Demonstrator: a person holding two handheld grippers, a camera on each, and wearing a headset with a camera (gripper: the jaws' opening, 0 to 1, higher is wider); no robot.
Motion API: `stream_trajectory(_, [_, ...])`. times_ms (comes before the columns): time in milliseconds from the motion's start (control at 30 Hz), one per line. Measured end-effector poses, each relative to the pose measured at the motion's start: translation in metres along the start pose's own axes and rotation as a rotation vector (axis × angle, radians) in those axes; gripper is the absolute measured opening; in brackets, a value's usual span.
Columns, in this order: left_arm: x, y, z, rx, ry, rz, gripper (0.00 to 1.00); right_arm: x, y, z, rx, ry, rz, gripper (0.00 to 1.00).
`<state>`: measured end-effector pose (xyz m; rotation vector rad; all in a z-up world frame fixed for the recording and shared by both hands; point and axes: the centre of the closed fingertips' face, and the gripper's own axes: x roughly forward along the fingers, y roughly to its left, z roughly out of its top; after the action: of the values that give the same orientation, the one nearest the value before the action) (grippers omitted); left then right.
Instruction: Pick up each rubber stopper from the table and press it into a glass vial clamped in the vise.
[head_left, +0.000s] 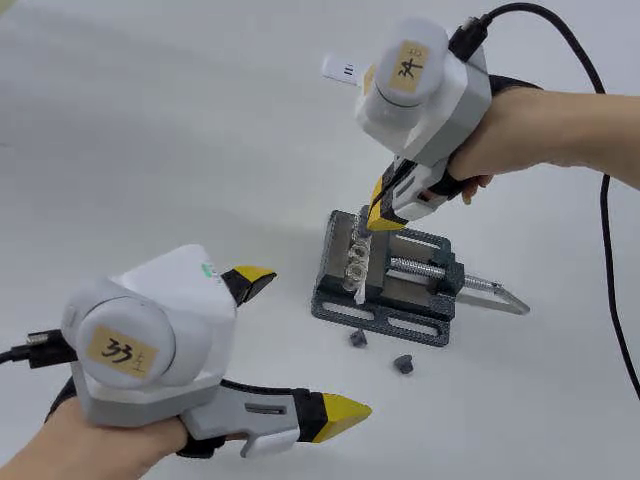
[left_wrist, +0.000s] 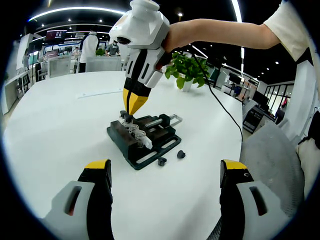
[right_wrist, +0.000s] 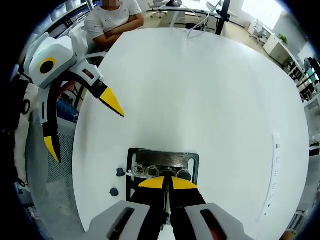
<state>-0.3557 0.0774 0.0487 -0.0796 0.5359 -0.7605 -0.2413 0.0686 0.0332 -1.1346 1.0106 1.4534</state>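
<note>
So the biggest thing here is the white round bench (head_left: 150, 120), with everything else sitting on the side nearest the person.

The left tongs (head_left: 308, 342) are spread wide and hang low over the bench, well short of the work and holding nothing. My guess is they're just parked there, out of the way and ready to grab the next piece. The right tongs (head_left: 378, 222) point steeply down from above with the yellow tips pressed together, right at the top of the row of glass. That angle makes sense for pushing straight down into a vial mouth. In the left gripper view there's a dark blob at the tips that could be a stopper, but it's too small for me to call.

The vise (head_left: 385, 318) is a dark little drill-press type. Its screw handle sticks out to the side away from the left tongs, so the approach from above is open.

The vials (head_left: 357, 262) stand upright in a short row, clamped in the vise so they can't tip under the push.

Two loose stoppers (head_left: 358, 340) lie on the bench just beside the vise base, a bit apart from each other, so I'd say at least two are left to do.
</note>
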Motion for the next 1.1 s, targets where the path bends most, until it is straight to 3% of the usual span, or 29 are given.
stream_trajectory(700, [0.006, -0.002, -0.005, -0.016, 0.004, -0.016, 0.88, 0.005, 0.004, -0.002, -0.005, 0.015, 0.059, 0.0])
stream_trajectory(933, [0.009, -0.001, -0.006, -0.023, 0.008, -0.021, 0.87, 0.006, 0.002, 0.0, -0.003, 0.05, 0.074, 0.0])
stream_trajectory(1100, [0.011, 0.001, -0.004, -0.032, 0.003, -0.021, 0.87, 0.006, 0.0, 0.0, 0.033, 0.025, 0.078, 0.0])
